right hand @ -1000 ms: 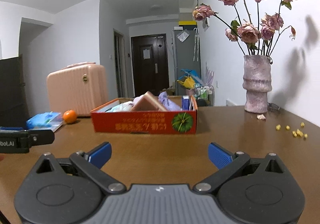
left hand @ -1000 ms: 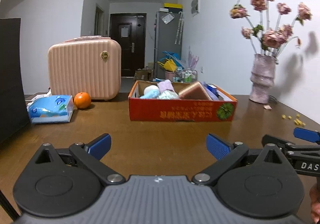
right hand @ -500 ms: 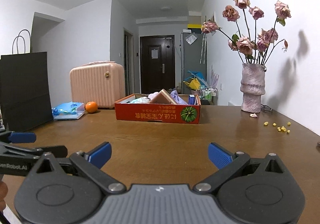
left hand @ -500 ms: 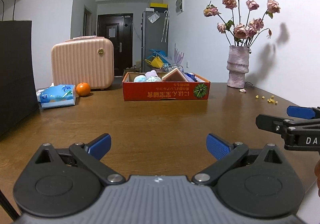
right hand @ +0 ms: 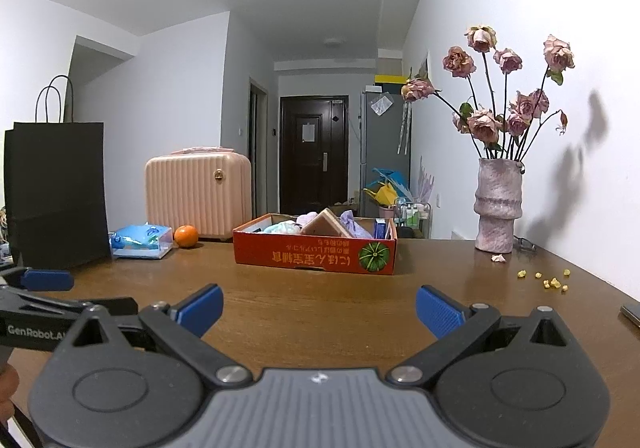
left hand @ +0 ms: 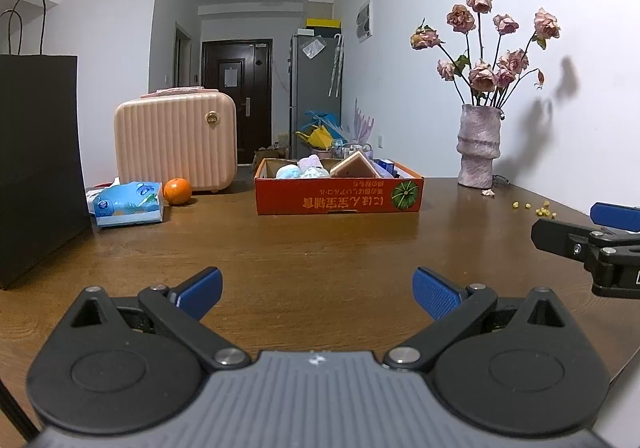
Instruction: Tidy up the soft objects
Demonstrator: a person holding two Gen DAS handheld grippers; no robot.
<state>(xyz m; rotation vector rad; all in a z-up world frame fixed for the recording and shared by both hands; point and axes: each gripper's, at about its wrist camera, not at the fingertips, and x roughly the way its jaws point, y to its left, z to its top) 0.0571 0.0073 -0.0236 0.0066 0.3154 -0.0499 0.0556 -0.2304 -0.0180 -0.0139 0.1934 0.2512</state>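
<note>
Both sets of jaws stand wide apart with nothing between them: the left gripper (left hand: pixel 316 294) hovers low over the brown wooden bench (left hand: pixel 320 248), and the right gripper (right hand: pixel 319 312) does the same just beside it, each showing at the edge of the other's view. Out ahead, well apart from both, sits the shallow red cardboard box (left hand: pixel 339 196) with a green pumpkin printed on its front, and the soft things are piled inside: a pale blue ball (left hand: pixel 287 171), a lilac folded cloth (left hand: pixel 311 163) and a tan sponge block (left hand: pixel 355 166) leaning against them. Farther left lie a blue tissue pack (left hand: pixel 129 203) and an orange (left hand: pixel 177 191), with a pink ribbed case (left hand: pixel 176 138) behind. To my eye this is a stand-off position, with no grasp in hand. If more sorting remains, the next move calls for a long forward reach to the box, dropping over its rim, and a gentle squeeze, since these pieces should give easily.
</note>
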